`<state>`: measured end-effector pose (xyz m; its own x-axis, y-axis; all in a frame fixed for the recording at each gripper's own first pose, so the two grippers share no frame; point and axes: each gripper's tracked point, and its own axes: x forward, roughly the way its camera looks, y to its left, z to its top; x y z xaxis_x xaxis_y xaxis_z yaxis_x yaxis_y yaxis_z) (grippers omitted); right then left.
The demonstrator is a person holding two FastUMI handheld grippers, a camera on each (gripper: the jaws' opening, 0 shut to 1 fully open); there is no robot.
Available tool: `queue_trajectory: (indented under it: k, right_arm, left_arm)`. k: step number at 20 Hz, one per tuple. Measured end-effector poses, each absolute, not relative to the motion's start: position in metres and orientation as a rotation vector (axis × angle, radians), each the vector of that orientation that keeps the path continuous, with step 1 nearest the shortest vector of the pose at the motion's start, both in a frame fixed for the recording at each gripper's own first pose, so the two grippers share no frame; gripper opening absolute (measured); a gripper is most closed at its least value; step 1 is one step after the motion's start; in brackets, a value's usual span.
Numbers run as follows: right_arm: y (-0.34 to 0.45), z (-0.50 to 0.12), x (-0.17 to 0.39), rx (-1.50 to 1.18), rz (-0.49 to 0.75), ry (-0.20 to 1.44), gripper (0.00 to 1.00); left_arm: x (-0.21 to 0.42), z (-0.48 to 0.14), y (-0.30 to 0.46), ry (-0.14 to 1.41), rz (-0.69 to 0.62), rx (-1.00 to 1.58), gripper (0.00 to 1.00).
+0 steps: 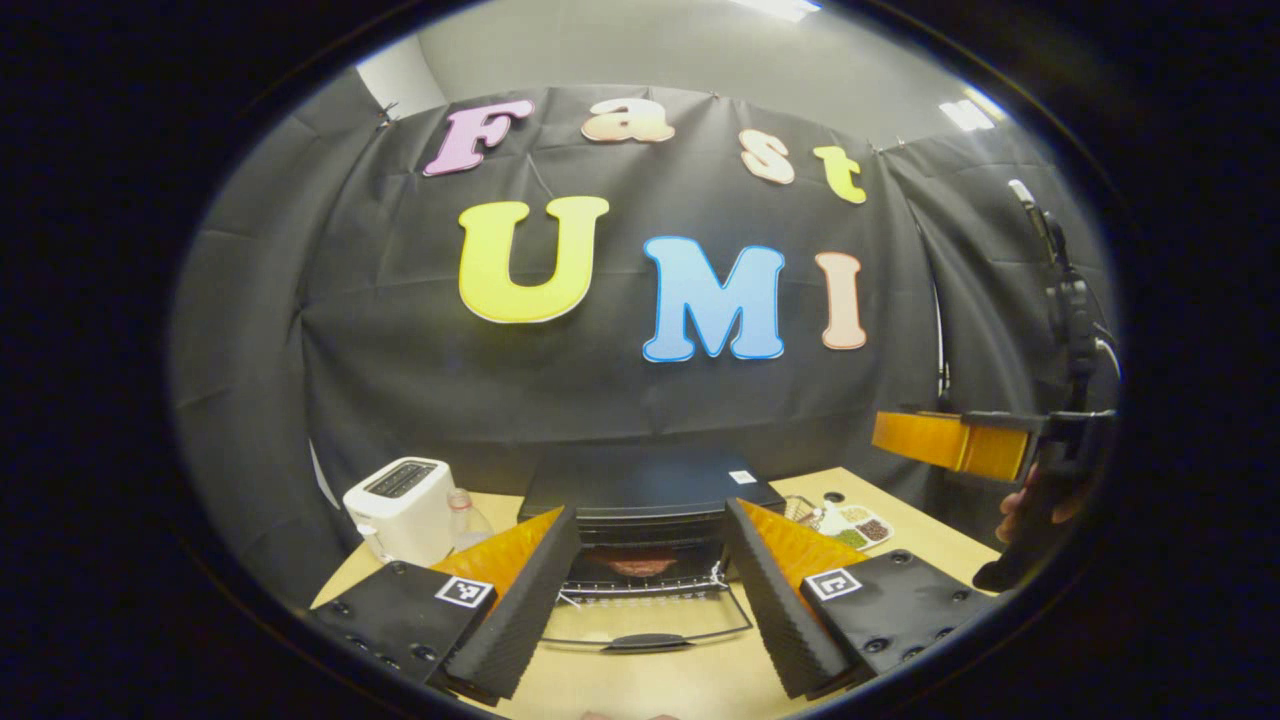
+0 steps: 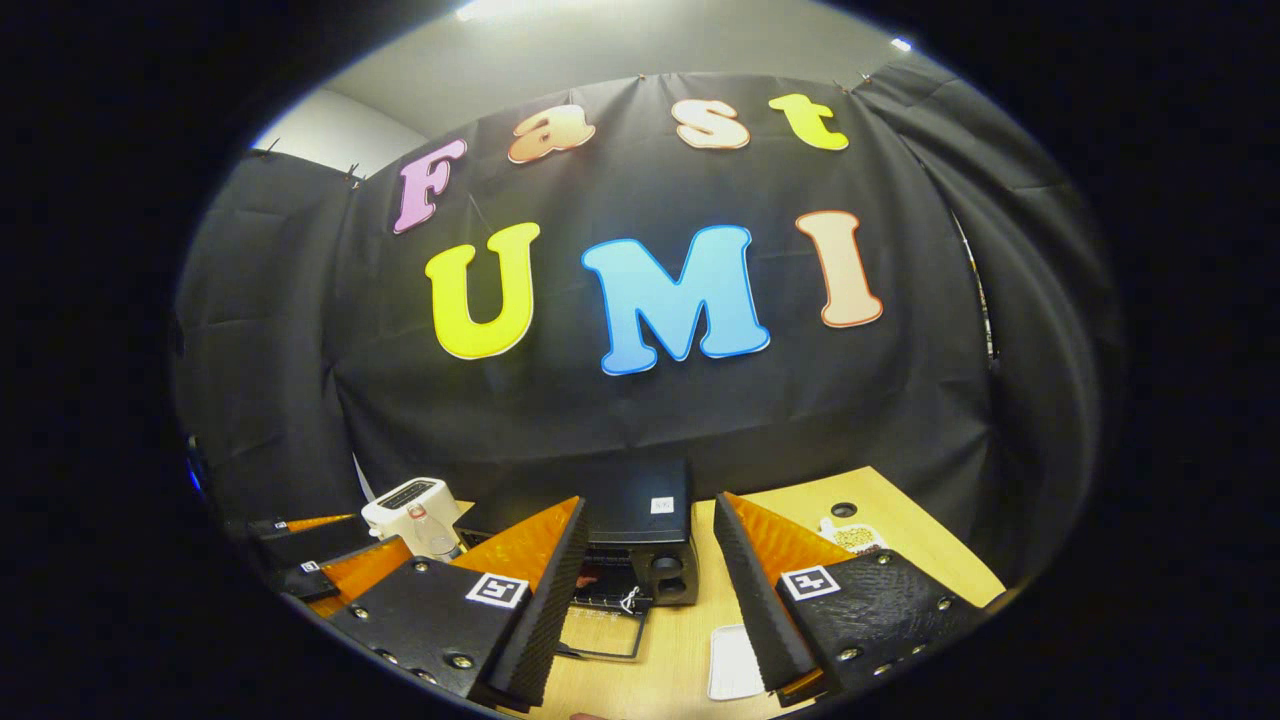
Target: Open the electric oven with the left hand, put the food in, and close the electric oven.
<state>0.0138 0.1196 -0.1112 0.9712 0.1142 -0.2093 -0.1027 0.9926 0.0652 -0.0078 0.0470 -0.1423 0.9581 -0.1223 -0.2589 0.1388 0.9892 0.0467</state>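
Electric oven [image 1: 650, 530] sat at worktop [image 1: 900, 545] rear edge, door [image 1: 650, 625] down, food [image 1: 640, 565] inside on rack. Left gripper [image 1: 650, 600] jaws apart, empty; right gripper [image 2: 650, 590] likewise. Judged step: closing. Hook under door handle [image 1: 650, 640], lift evenly till latched.

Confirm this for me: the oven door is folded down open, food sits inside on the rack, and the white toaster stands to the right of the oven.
One detail is wrong. In the left gripper view the white toaster stands to the left of the oven, not the right. The rest holds: the oven door is folded down open and food sits inside on the rack.
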Motion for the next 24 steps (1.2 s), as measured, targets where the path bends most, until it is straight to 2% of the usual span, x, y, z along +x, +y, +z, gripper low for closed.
queue_trajectory:
  k: [1,2,3,4,5,6,8,12,15,24]
  right_arm:
    - [0.115,-0.106,0.012,0.051,0.100,0.199,0.77]
    - [0.110,-0.102,0.010,0.044,0.094,0.185,0.77]
    - [0.106,-0.099,0.009,0.033,0.089,0.176,0.77]
    - [0.103,-0.098,0.008,0.022,0.086,0.173,0.78]
    - [0.101,-0.099,0.006,0.012,0.089,0.175,0.89]
    - [0.099,-0.100,0.005,0.003,0.089,0.175,0.88]
    - [0.096,-0.103,0.002,0.005,0.090,0.180,0.93]
    - [0.081,-0.101,0.000,-0.001,0.074,0.190,0.94]
    - [0.065,-0.104,-0.003,-0.013,0.045,0.204,0.93]
    - [0.022,-0.115,-0.012,-0.018,-0.069,0.251,0.94]
  left_arm:
    - [-0.007,-0.141,0.044,0.258,-0.132,0.062,1.00]
    - [-0.007,-0.144,0.042,0.260,-0.134,0.062,0.92]
    - [-0.006,-0.146,0.041,0.267,-0.132,0.066,1.00]
    - [-0.006,-0.151,0.040,0.280,-0.131,0.069,0.99]
    - [-0.005,-0.162,0.038,0.312,-0.132,0.066,0.97]
    - [-0.006,-0.179,0.037,0.354,-0.138,0.054,0.97]
    - [-0.007,-0.218,0.035,0.462,-0.142,0.010,0.98]
    - [-0.013,-0.300,0.053,0.664,-0.085,0.069,1.00]
    - [-0.017,-0.346,0.053,0.769,-0.101,0.110,0.98]
    - [-0.016,-0.436,0.066,1.036,-0.086,0.073,1.00]
